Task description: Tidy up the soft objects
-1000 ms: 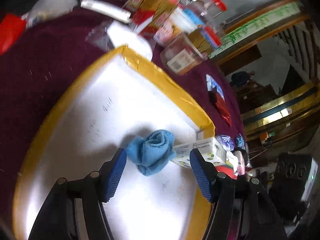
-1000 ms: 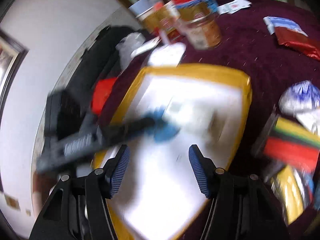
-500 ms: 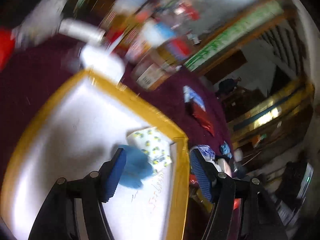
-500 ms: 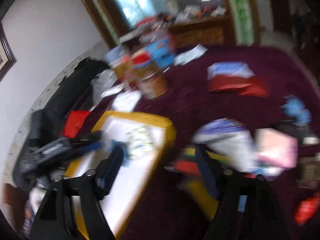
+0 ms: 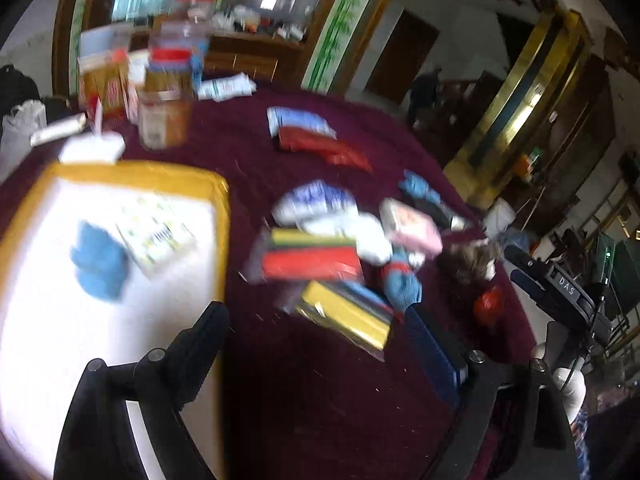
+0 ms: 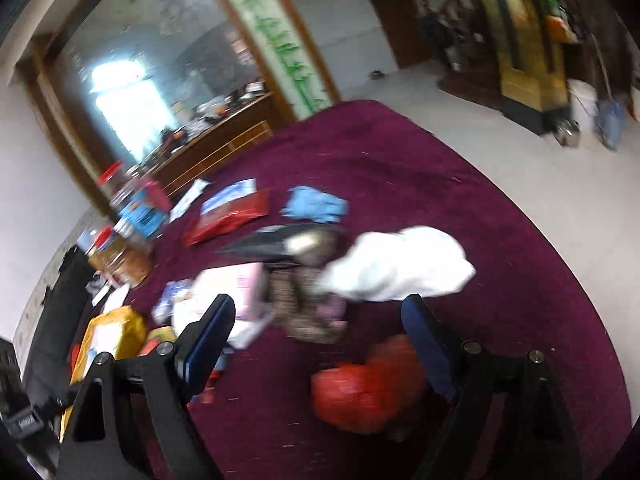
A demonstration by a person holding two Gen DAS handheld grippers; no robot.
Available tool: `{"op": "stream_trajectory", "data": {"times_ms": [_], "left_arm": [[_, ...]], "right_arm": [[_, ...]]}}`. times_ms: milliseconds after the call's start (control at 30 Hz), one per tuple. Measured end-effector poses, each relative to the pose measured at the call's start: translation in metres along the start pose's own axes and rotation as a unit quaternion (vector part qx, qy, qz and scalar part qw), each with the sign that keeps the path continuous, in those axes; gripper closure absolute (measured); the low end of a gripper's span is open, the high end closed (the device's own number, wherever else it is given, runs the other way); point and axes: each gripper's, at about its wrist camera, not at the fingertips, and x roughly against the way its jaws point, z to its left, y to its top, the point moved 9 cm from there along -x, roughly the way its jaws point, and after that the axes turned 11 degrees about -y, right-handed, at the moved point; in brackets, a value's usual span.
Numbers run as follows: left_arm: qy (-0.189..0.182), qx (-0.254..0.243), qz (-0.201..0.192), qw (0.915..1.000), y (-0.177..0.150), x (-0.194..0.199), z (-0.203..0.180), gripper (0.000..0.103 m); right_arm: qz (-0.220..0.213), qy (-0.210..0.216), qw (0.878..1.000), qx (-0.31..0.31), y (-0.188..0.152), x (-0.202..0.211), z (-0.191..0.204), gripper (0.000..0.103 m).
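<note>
Both wrist views — angled down — share maroon tabletop [image 5: 320,400].

You had a crumpled blue cloth bundle [image 5: 99,258] lying on the white, yellow-rimmed tray [image 5: 218,216], touching a flat yellow-dotted white packet [image 5: 154,232]. A white cloth [image 6: 394,268], probably soft, lay on the maroon tablecloth [image 6: 500,240].

A large home hall is suggested: a maroon-clothed table [image 6: 400,168], a wooden cabinet [image 5: 248,54], jars [image 5: 166,120] and gilded pillars [image 5: 516,92] are seen.
</note>
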Motion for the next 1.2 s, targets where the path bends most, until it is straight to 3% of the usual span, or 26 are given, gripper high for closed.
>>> {"op": "stream_trajectory", "data": {"times_ms": [67, 100, 167, 267, 400, 533, 700, 733, 767, 800, 933, 1033, 1200], "left_arm": [[0.013, 0.012, 0.014, 0.9998, -0.008, -0.013, -0.004, 0.011], [0.023, 0.020, 0.020, 0.9993, -0.011, -0.018, -0.003, 0.011], [0.037, 0.034, 0.021, 0.9985, -0.010, -0.027, -0.001, 0.011], [0.069, 0.057, 0.011, 0.9959, 0.005, -0.043, 0.012, 0.011], [0.116, 0.029, 0.009, 0.9928, 0.027, -0.063, 0.020, 0.011], [0.128, 0.011, 0.043, 0.9907, 0.031, -0.096, 0.023, 0.010], [0.136, -0.030, 0.070, 0.9878, 0.023, -0.109, 0.011, 0.008], [0.133, -0.041, 0.069, 0.9878, 0.022, -0.109, 0.008, 0.031], [0.109, -0.051, 0.070, 0.9903, 0.020, -0.108, 0.000, 0.072], [0.085, -0.045, 0.078, 0.9923, 0.018, -0.107, -0.004, 0.079], [0.052, -0.035, 0.043, 0.9971, 0.023, -0.086, -0.014, 0.081], [0.026, -0.035, 0.026, 0.9987, 0.024, -0.070, -0.021, 0.092], [0.012, -0.058, 0.011, 0.9982, 0.016, -0.045, -0.032, 0.093]], "right_arm": [[-0.012, -0.011, 1.000, -0.007, -0.005, -0.006, -0.017, 0.018], [0.002, -0.017, 1.000, -0.015, -0.008, -0.010, -0.021, 0.018], [0.002, 0.022, 0.999, -0.035, -0.008, -0.005, -0.019, 0.018], [0.000, 0.024, 0.999, -0.028, -0.010, -0.004, -0.016, 0.018], [0.009, 0.029, 0.999, -0.018, -0.014, -0.008, -0.010, 0.018], [0.012, 0.031, 0.999, -0.005, -0.017, -0.007, -0.005, 0.018], [0.010, 0.023, 1.000, 0.011, -0.019, -0.009, 0.000, 0.018], [0.010, 0.020, 1.000, 0.015, -0.020, -0.009, 0.002, 0.018], [0.009, 0.017, 1.000, 0.018, -0.021, -0.009, 0.002, 0.018], [0.010, 0.015, 1.000, 0.021, -0.022, -0.009, 0.003, 0.018], [0.011, 0.004, 0.999, 0.031, -0.023, -0.012, 0.005, 0.018], [0.012, 0.000, 0.999, 0.036, -0.025, -0.013, 0.006, 0.018], [0.014, -0.006, 0.999, 0.043, -0.027, -0.015, 0.008, 0.018]]}}
